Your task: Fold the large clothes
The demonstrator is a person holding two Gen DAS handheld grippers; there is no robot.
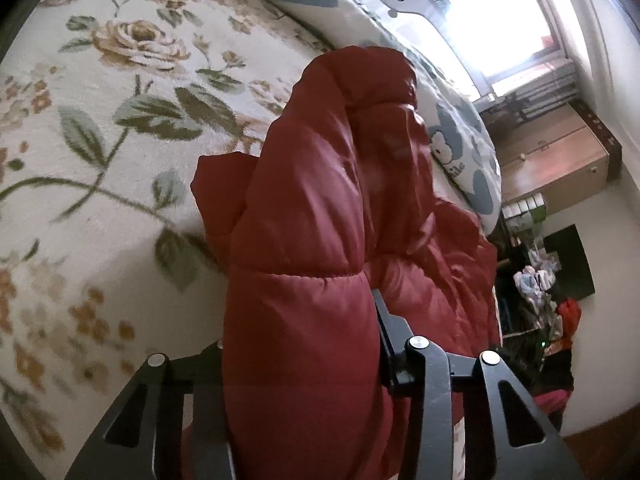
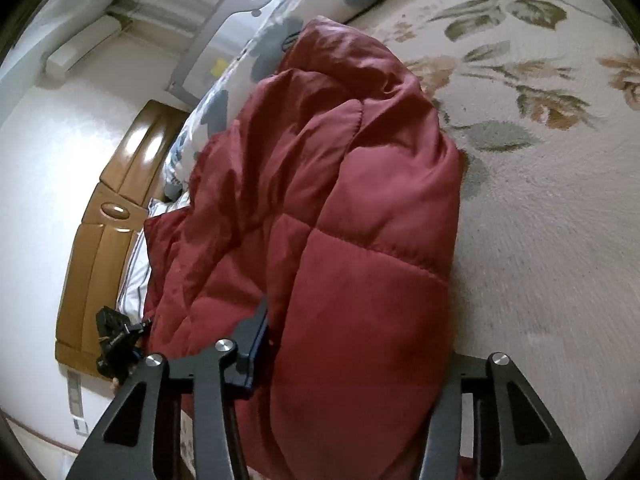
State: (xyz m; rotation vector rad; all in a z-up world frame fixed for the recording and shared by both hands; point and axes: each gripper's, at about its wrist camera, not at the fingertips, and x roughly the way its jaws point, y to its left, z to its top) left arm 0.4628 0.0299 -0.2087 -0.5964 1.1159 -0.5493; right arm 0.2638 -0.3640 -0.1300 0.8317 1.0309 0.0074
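Right up against both lenses is the dark red quilted puffer jacket (image 1: 304, 240), a fat padded fold of it wedged between the jaws of the left gripper (image 1: 304, 360), which are closed down on that thick bundle. Same story on the other side: the right gripper (image 2: 352, 360) has its jaws spread fairly wide, yet they are clamped on a bulky quilted panel of the jacket (image 2: 340, 220) that fills the gap completely. Two grips on one garment, apparently a doubled edge being carried over, so I'd judge a fold is under way with the coat bunched rather than flat. Ahead of the jaws the jacket runs forward and drapes onto the cream floral bedspread with rose and leaf print (image 1: 120, 120), which stretches out left of the left jaws and right of the right jaws (image 2: 540, 200). Beyond the jacket's far end lies a white and blue cartoon-print duvet (image 1: 460, 140). Further off, a glossy wooden headboard (image 2: 116, 216) and a bright window (image 1: 508, 12).
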